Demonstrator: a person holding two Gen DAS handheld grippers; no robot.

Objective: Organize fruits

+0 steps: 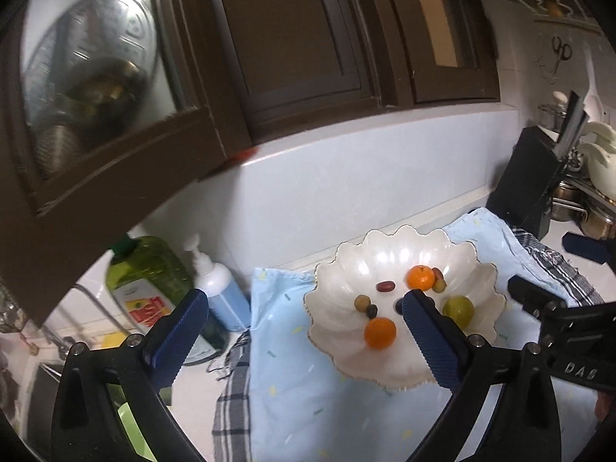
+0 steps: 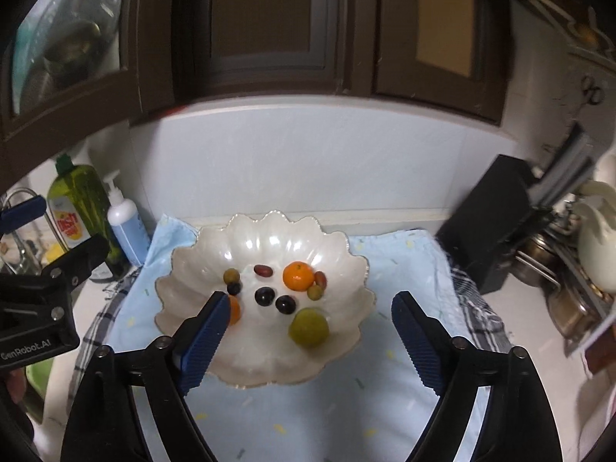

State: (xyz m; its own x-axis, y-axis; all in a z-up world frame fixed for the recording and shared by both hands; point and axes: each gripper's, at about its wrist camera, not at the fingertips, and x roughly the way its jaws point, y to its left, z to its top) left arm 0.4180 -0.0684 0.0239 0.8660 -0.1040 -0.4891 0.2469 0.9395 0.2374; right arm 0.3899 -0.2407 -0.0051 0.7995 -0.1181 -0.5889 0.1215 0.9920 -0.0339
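A white scalloped bowl [image 1: 385, 254] [image 2: 269, 238] stands on a light blue cloth [image 2: 308, 415]. In it lie two oranges [image 1: 421, 278] [image 1: 380, 332], a round green fruit [image 1: 457, 309] [image 2: 308, 326], and dark grapes [image 2: 265, 295], red grapes [image 2: 263, 270] and green grapes [image 2: 231, 275]. My left gripper [image 1: 304, 300] hovers open at the bowl's near left, nothing between its fingers. My right gripper [image 2: 310, 299] hangs open over the bowl's near side, also empty. Its left finger hides part of one orange [image 2: 235, 310]. Each gripper shows at the edge of the other's view [image 1: 546, 265] [image 2: 57, 231].
A green dish soap bottle [image 2: 77, 211] and a white pump bottle [image 2: 125, 227] stand left of the cloth by a tap. A black knife block [image 2: 496, 223] and metal pots [image 2: 569, 308] crowd the right. Dark cupboards [image 2: 269, 30] overhang the back wall. A checked towel [image 1: 231, 404] lies under the cloth.
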